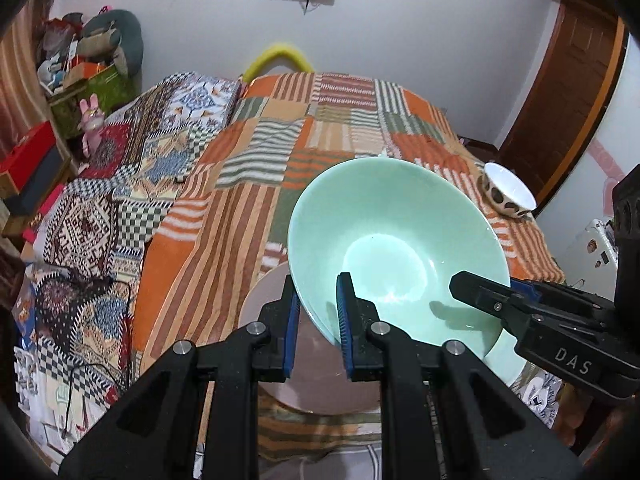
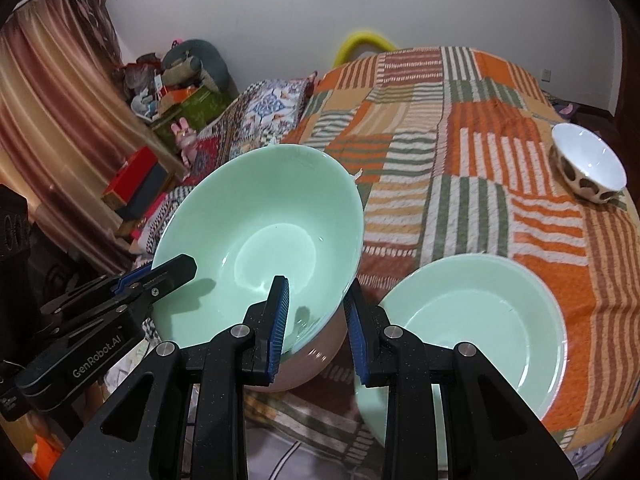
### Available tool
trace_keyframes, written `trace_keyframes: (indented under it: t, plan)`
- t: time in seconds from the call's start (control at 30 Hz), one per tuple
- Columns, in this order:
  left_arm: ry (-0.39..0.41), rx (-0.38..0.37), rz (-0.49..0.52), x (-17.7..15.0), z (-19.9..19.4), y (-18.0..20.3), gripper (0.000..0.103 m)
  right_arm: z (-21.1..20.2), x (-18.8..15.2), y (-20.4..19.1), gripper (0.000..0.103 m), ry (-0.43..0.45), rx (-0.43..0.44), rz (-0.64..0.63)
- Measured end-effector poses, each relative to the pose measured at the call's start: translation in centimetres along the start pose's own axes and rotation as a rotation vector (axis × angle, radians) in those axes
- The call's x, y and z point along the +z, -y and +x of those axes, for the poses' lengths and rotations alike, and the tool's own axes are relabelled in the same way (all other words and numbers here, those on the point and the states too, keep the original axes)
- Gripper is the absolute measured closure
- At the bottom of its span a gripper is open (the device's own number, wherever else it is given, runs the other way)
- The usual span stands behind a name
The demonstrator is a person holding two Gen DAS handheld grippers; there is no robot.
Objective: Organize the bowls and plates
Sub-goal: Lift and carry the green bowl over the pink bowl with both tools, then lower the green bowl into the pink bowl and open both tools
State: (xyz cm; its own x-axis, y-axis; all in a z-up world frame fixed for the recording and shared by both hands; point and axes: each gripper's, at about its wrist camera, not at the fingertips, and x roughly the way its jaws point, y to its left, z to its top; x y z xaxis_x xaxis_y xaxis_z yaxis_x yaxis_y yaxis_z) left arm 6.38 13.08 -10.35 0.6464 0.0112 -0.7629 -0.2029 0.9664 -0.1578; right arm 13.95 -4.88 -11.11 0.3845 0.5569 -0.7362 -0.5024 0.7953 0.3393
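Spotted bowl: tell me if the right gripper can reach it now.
Probably not yet: the right gripper straddles the rim of the tilted green bowl. Otherwise the blanket toward the spotted bowl looks open.

I see a bed [image 1: 340, 120] under a striped patchwork cover, white wall [image 1: 400, 32] behind, brown curtain [image 2: 44, 120] at left.

Right gripper [image 2: 316, 316] straddles the near rim of a tilted green bowl [image 2: 260, 232]; contact with the pads is unclear. Left gripper [image 2: 172, 272] reaches over the bowl's left rim. A green plate [image 2: 480, 320] lies beside it on the bed [image 2: 460, 140]. A spotted bowl [image 2: 588, 164] sits well apart.
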Motion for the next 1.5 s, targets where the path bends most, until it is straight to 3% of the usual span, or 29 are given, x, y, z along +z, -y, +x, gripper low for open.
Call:
trace_keyframes:
  t: [0.7, 1.5]
  plan:
    - [-0.138, 0.018, -0.088, -4.1, 4.5, -4.2, 0.086, 4.9, -2.6, -1.7, 0.077, -0.152, -0.022, -0.012]
    - [-0.16, 0.034, -0.082, -4.8, 7.0, -4.5, 0.086, 6.6, -2.9, -1.5, 0.075, -0.194, -0.026, -0.018]
